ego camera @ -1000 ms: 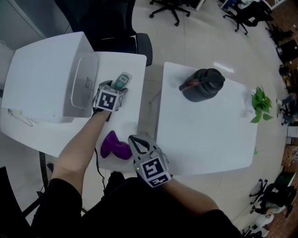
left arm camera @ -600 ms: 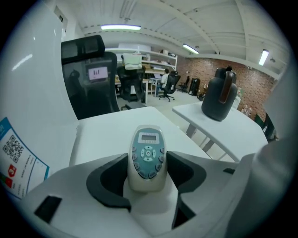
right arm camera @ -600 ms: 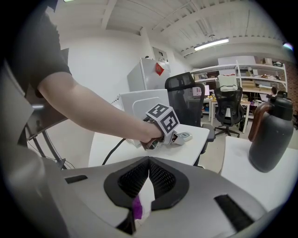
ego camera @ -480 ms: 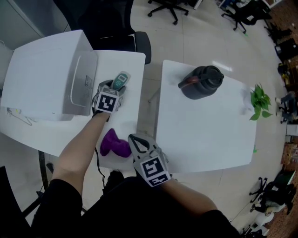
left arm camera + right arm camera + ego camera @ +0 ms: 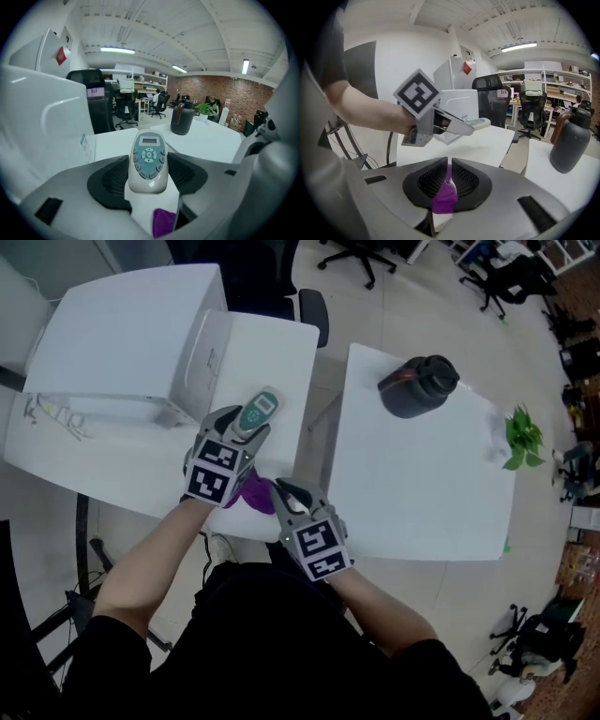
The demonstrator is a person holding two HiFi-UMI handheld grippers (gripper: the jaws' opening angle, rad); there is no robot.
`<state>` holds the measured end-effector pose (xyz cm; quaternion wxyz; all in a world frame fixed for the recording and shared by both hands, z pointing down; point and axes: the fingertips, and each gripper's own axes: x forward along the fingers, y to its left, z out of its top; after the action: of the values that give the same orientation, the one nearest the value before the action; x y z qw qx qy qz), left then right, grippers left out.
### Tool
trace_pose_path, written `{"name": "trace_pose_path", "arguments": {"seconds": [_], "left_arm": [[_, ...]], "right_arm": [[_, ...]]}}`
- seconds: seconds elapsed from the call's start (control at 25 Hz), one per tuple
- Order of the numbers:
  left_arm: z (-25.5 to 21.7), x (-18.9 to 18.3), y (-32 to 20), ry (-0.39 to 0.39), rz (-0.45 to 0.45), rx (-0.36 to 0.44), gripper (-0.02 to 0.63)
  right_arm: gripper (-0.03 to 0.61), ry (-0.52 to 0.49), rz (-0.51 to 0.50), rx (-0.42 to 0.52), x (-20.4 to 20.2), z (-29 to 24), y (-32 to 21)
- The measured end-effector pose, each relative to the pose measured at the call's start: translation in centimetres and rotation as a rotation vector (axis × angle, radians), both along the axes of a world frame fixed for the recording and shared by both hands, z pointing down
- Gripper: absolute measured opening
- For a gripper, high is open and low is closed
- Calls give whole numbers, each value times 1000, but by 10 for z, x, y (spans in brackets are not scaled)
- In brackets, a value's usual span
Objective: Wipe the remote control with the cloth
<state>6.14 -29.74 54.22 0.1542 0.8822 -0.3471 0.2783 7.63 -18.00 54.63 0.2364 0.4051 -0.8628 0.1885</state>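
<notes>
Moved since a second ago: both tools have come in toward me. The cloth (image 5: 255, 493) is off the table and in my right tool. The remote control (image 5: 259, 412) is lifted clear of the spot where it lay.
Right gripper (image 5: 279, 491): nearest to me. A fold of the purple cloth is pinched between its pads while the jaws begin to ease apart. The rest of the cloth hangs below.
Left gripper (image 5: 246, 430): just beyond and to the left. It is clamped on the lower end of the remote control, one pad on each long side. The button face is up and the screen end sticks out free.
Where the remote lies from the cloth: ahead of the right tool and a little higher, close but not touching. From my head its long axis runs away from me and slightly right. From the right tool it lies across my line of reach.
Nearer hand: the right one carries the cloth, so I judge it is the one to travel. It would go up and forward onto the button face while the left holds steady.
Risk, as I judge it: with the right jaws loosening, the cloth could slip out before it reaches the remote.
Farther off: the white table (image 5: 281, 362) under the remote, and a black jug (image 5: 419, 385) well apart on the next one.
</notes>
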Motion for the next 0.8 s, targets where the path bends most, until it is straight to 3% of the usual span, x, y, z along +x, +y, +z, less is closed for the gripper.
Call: {"name": "trace_pose_path", "arguments": {"seconds": [0.04, 0.24, 0.36, 0.6, 0.72, 0.76, 0.8], "left_arm": [[-6, -10, 14, 7, -1, 2, 252], [-27, -68, 66, -5, -25, 33, 252], [-30, -94, 88, -35, -26, 58, 252], [-33, -129, 118, -79, -24, 96, 252], [-33, -140, 127, -90, -17, 114, 252], [-32, -144, 131, -91, -17, 118, 252], [-31, -147, 134, -92, -16, 123, 252]], "right_arm": [[57, 13, -14, -6, -7, 3, 5], [229, 136, -94, -45, -40, 35, 18], [301, 225, -129, -89, -50, 66, 15], [305, 380, -184, -164, -62, 117, 11], [308, 405, -173, -199, -59, 135, 10], [297, 397, -166, -205, -59, 136, 10], [246, 390, -155, -204, -60, 136, 10]]}}
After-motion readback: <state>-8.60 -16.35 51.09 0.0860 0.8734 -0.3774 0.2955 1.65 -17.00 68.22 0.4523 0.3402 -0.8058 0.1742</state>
